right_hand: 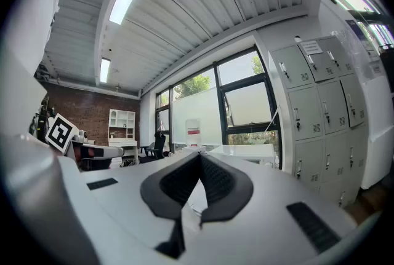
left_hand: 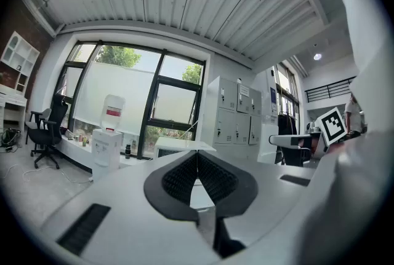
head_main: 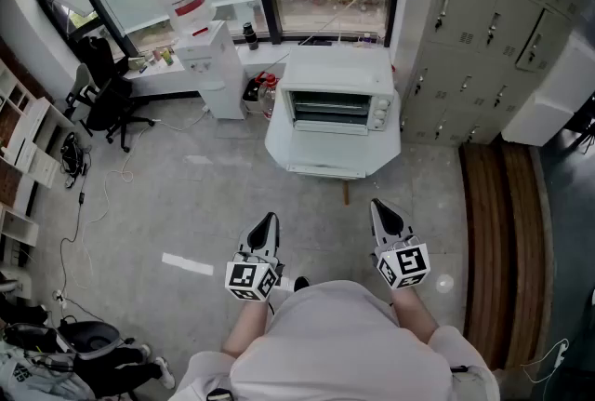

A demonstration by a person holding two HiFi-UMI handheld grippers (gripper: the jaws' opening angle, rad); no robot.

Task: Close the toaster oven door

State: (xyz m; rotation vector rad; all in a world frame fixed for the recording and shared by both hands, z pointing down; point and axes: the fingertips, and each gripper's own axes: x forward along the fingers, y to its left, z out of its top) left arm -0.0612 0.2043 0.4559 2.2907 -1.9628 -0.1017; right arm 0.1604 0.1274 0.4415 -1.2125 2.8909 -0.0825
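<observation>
The white toaster oven [head_main: 335, 101] stands on a small white table [head_main: 279, 143] ahead of me by the window. Its door [head_main: 325, 170] hangs open toward me, showing the racks inside. Both grippers are held level in front of my body, well short of the table. The left gripper [head_main: 270, 219] is shut with nothing in it, its pads meeting at the tips [left_hand: 197, 156]. The right gripper [head_main: 378, 206] is likewise shut and empty [right_hand: 199, 159]. The oven's top shows just past the jaws in the left gripper view [left_hand: 178, 144] and in the right gripper view [right_hand: 246, 152].
A water dispenser [head_main: 209, 64] stands left of the table. Grey lockers [head_main: 483, 27] line the right wall, with a wooden strip [head_main: 502, 241] on the floor before them. A black office chair [head_main: 116, 106] is at the left. Grey floor lies between me and the table.
</observation>
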